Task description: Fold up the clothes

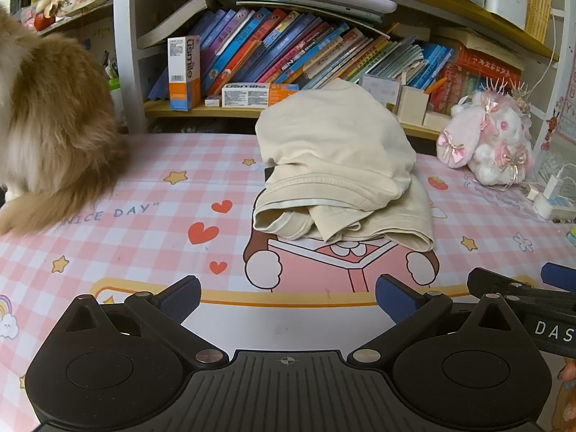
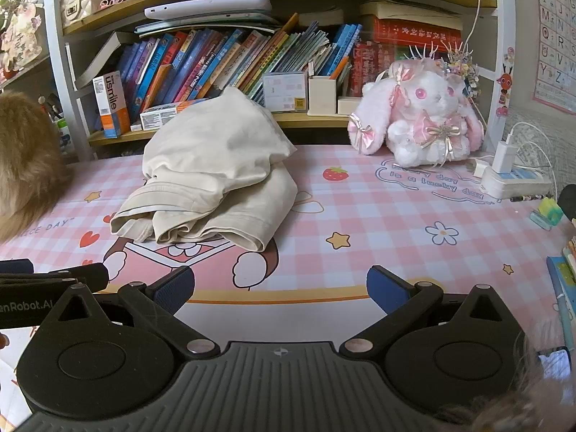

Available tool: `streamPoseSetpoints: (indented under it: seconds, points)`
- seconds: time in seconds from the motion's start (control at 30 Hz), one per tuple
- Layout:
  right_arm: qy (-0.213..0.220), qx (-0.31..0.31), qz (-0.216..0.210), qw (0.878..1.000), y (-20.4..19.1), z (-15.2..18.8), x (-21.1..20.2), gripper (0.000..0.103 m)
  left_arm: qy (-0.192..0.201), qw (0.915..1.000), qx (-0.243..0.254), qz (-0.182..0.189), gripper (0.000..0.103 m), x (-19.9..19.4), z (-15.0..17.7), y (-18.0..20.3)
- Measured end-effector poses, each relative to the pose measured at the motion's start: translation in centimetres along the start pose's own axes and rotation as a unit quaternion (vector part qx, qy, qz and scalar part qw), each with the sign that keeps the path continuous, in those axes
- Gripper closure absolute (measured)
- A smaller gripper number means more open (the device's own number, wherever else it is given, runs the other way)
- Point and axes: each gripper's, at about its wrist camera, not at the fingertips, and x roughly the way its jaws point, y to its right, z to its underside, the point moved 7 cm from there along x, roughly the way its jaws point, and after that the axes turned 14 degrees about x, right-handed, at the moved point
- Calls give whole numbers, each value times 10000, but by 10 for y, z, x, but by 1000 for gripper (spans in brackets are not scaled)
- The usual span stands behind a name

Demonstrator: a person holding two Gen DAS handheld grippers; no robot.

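Observation:
A cream garment (image 1: 338,165) lies bunched in a heap on the pink checked table mat (image 1: 144,223), its hems toward me. It also shows in the right wrist view (image 2: 212,176), left of centre. My left gripper (image 1: 288,298) is open and empty, low over the mat's near edge, well short of the garment. My right gripper (image 2: 280,289) is open and empty, beside the left one; its fingers show at the right edge of the left wrist view (image 1: 518,288). The left gripper's fingers show at the left edge of the right wrist view (image 2: 54,273).
A fluffy brown cat (image 1: 46,126) sits on the mat at the left. A pink and white plush rabbit (image 2: 421,122) and a power strip with a charger (image 2: 511,176) stand at the back right. A bookshelf (image 1: 288,54) runs behind the table. Small items (image 2: 547,212) lie at the right edge.

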Motion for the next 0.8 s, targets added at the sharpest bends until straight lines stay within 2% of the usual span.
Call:
streamPoseSetpoints:
  seconds: [0.33,0.8]
  points:
    - [-19,28,-5,10000,2,0,1,0,-19,10000,-27,6,0,0,-1,0]
    - [-111,94,-113,9998,2,7,-4,0,-92,9995,172,-252,0,-6,-3,-1]
